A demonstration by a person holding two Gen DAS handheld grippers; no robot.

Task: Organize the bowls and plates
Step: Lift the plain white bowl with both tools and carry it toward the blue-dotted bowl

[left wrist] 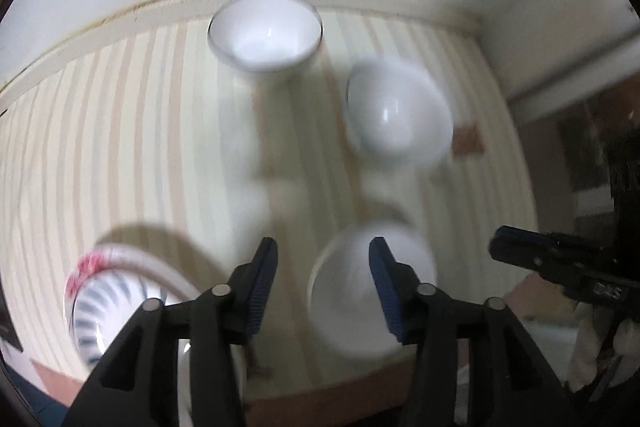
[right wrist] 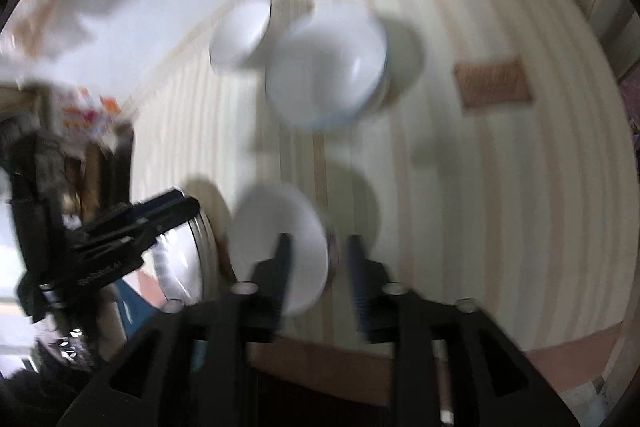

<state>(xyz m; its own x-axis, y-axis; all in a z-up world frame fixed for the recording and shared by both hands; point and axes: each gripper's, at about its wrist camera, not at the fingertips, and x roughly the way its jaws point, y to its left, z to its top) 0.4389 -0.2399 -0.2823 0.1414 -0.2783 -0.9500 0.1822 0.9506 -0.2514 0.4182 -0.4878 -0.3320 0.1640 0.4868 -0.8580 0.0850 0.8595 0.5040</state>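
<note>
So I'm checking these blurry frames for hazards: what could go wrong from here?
Both views are motion-blurred, so the open left tongs could clip the near white bowl beneath them. The right tongs, also open, hover at that bowl's rim; both sets could collide. The patterned plate sits near the table edge.

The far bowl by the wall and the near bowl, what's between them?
Only bare striped tablecloth, seen in the left wrist view, lies between the far bowl and the near bowl. The third bowl sits off to the right.
</note>
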